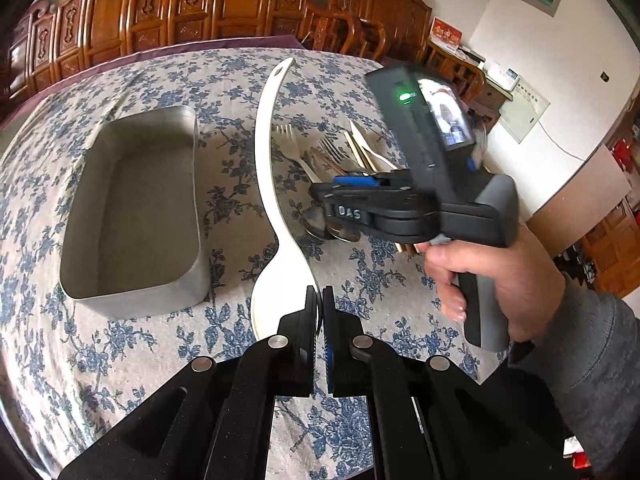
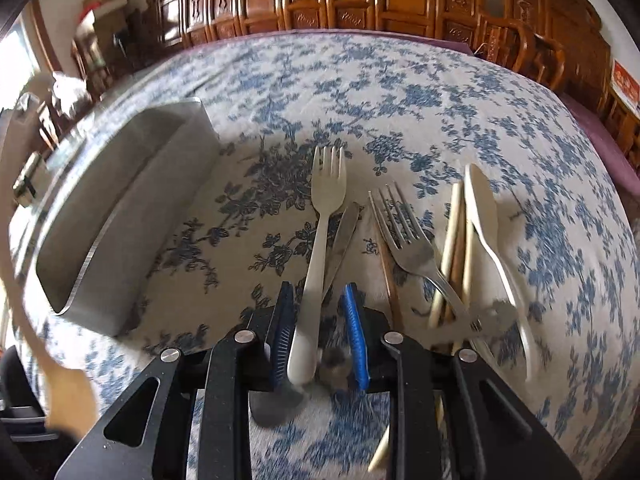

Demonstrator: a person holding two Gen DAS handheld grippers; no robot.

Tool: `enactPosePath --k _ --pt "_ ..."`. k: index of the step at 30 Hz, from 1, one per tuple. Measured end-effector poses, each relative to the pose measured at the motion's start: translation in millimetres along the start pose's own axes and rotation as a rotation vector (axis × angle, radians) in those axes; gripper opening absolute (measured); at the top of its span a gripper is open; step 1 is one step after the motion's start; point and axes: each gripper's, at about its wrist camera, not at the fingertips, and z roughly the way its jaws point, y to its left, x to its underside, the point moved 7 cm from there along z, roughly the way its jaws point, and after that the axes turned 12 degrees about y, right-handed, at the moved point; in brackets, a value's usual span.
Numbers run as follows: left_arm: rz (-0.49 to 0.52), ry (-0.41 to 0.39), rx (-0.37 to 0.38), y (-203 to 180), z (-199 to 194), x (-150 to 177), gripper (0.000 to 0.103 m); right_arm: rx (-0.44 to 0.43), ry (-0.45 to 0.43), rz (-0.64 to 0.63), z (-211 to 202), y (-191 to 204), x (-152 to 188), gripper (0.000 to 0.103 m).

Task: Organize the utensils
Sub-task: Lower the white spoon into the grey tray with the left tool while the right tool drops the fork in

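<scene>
My left gripper (image 1: 319,296) is shut on the rim of a long white serving spoon (image 1: 272,184), whose handle runs away over the flowered cloth. An empty metal tin (image 1: 132,208) stands just left of the spoon. In the left wrist view my right gripper (image 1: 324,200), held by a hand, hovers low over the utensil pile. In the right wrist view the right gripper (image 2: 318,296) is open. The handle of a white plastic fork (image 2: 324,216) lies between its blue pads (image 2: 356,344), untouched by the right one. A metal knife (image 2: 344,236) lies against that fork.
Right of the white fork lie a metal fork (image 2: 404,232), pale chopsticks (image 2: 452,240) and a white plastic spoon (image 2: 488,220). The tin (image 2: 132,200) is to the left. Carved wooden chairs (image 1: 224,0) line the table's far edge.
</scene>
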Motion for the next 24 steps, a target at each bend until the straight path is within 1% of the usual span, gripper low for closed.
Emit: enactPosePath --k 2,3,4,5,9,15,21,24 --pt "-0.004 -0.003 0.000 3.3 -1.3 -0.6 0.002 0.027 0.004 -0.036 2.6 2.8 -1.7 0.030" --pt "-0.005 -0.003 0.001 5.1 -1.7 -0.6 0.002 0.046 0.007 -0.053 3.1 4.4 -2.3 0.028" --pt "-0.007 -0.003 0.000 7.4 -2.2 -0.9 0.002 0.057 0.009 -0.063 3.5 4.9 -2.4 0.025" --pt "-0.009 -0.004 -0.002 8.9 -2.9 -1.5 0.002 0.057 0.013 -0.075 2.8 6.1 -2.2 0.013" --pt "-0.010 -0.015 -0.016 17.6 -11.5 -7.3 0.002 0.046 0.023 -0.063 -1.1 4.6 0.3 0.012" --pt "-0.014 -0.023 -0.056 38.2 -25.8 -17.2 0.002 0.028 -0.024 -0.051 -21.8 5.5 1.1 0.012" --pt "-0.046 -0.011 -0.081 71.1 -36.2 -32.0 0.002 -0.016 -0.082 -0.053 -51.4 14.4 -5.6 0.012" --pt "-0.057 0.005 -0.090 86.3 -35.6 -39.1 0.002 -0.028 -0.093 -0.057 -60.4 19.8 -7.5 0.012"
